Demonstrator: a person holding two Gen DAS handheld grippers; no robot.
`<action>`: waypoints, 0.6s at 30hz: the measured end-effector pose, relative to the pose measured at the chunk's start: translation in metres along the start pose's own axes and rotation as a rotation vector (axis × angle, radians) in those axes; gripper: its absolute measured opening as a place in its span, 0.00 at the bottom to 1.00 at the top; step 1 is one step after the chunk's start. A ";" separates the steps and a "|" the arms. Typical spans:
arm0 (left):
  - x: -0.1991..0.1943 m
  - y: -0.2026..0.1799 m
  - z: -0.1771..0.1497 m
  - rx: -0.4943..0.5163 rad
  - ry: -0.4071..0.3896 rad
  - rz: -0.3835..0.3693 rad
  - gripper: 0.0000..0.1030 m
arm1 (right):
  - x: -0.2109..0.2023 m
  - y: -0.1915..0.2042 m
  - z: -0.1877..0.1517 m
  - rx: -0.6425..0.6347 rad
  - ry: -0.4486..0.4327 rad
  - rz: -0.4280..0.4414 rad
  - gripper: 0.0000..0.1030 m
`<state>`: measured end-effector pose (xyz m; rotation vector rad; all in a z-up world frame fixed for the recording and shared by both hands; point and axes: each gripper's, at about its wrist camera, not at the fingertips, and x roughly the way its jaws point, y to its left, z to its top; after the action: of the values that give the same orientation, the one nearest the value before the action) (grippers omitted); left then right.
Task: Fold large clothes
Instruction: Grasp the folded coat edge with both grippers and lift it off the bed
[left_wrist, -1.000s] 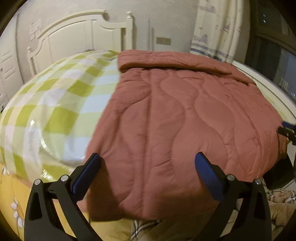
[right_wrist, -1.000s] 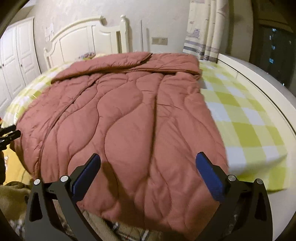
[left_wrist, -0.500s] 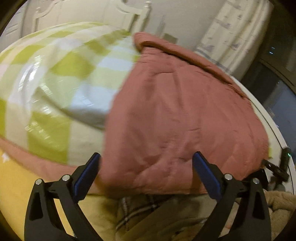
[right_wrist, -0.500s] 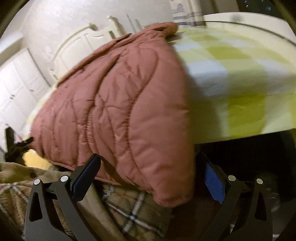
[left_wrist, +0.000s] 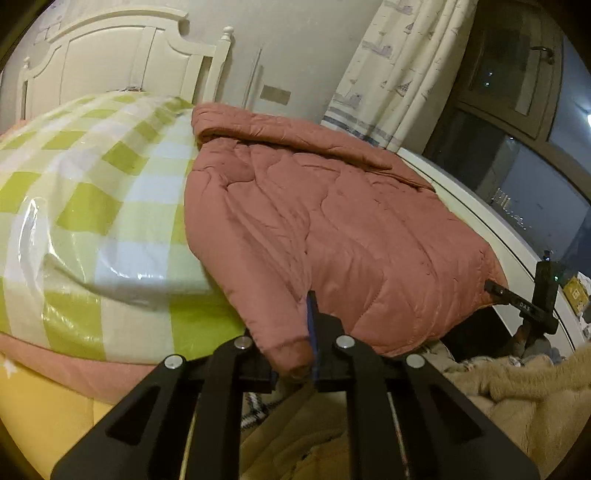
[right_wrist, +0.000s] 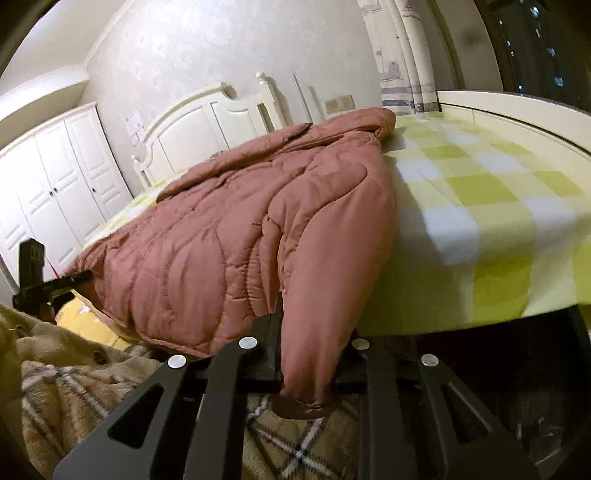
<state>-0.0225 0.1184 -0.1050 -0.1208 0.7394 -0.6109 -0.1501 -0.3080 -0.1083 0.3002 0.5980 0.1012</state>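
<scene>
Left gripper (left_wrist: 291, 354) pinches the quilt's (left_wrist: 332, 229) near-left corner; the quilt spreads ahead over the checked bed (left_wrist: 92, 192). Right gripper (right_wrist: 306, 354) is clamped on the near-right corner, bed edge just beyond.

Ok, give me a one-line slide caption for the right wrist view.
Right gripper shut on the near corner of the pink quilted coat, which lies spread on the checked bed cover.

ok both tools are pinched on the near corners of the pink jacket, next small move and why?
Probably lift both corners and carry them toward the headboard. The left tool and right tool each clamp a hem corner of the quilted jacket, which lies flat on the checked bedcover.
</scene>
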 end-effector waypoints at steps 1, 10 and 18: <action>0.005 0.003 -0.001 -0.002 0.019 0.001 0.19 | 0.004 -0.003 -0.002 0.007 0.024 -0.002 0.22; 0.013 0.018 -0.013 -0.080 0.039 -0.031 0.82 | 0.012 -0.021 -0.006 0.085 0.094 0.021 0.88; 0.030 0.031 -0.006 -0.148 0.051 -0.082 0.12 | 0.020 -0.011 -0.007 0.037 0.063 0.040 0.20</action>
<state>0.0057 0.1277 -0.1367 -0.2738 0.8321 -0.6391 -0.1378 -0.3127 -0.1278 0.3462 0.6572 0.1381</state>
